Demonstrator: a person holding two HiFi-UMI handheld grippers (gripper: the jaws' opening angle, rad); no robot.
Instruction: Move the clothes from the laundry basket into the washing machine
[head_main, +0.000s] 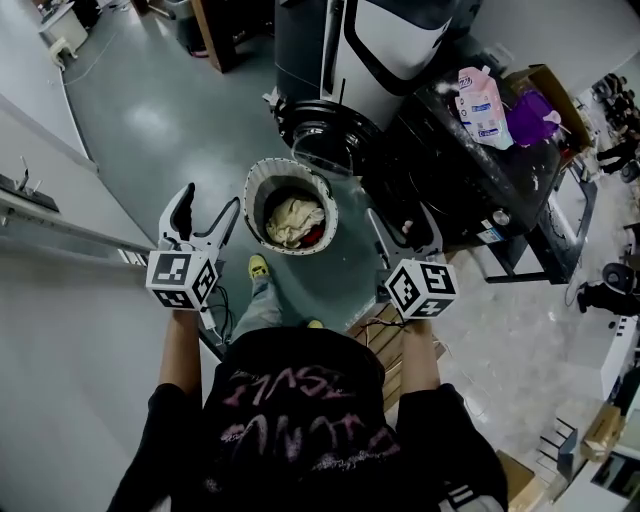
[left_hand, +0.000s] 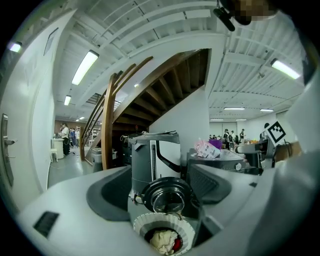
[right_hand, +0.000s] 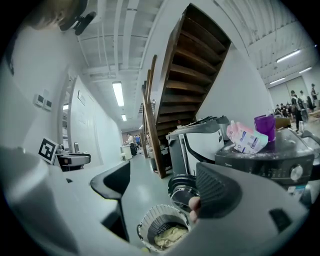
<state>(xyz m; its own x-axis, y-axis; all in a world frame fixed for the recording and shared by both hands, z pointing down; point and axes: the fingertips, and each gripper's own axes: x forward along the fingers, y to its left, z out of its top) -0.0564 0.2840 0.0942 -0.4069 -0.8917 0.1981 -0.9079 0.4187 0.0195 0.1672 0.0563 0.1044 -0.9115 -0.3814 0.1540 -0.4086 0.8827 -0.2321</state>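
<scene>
Standing wide apart with nothing between them, the jaws of the left gripper (head_main: 208, 215) (left_hand: 160, 190) and the right gripper (head_main: 402, 232) (right_hand: 162, 187) both frame the round white slotted laundry basket (head_main: 258, 188) (left_hand: 145, 223) (right_hand: 149, 220) on the floor ahead and below. In it lie the clothes: a crumpled cream cloth (head_main: 292, 220) (left_hand: 162, 241) (right_hand: 172, 235) with a red piece (head_main: 316, 237) (left_hand: 178, 244) at its edge. Just beyond the basket's far rim is the washing machine (head_main: 392, 38) (left_hand: 150, 155), its round glass door (head_main: 322, 138) (left_hand: 168, 198) facing the basket; whether the door is latched cannot be told. Bare grey floor (head_main: 150, 120) spreads to the basket's left, while a dark appliance (head_main: 470, 170) crowds its right, carrying a pink detergent pouch (head_main: 481, 105) (right_hand: 245, 138) whose print is too small to read
</scene>
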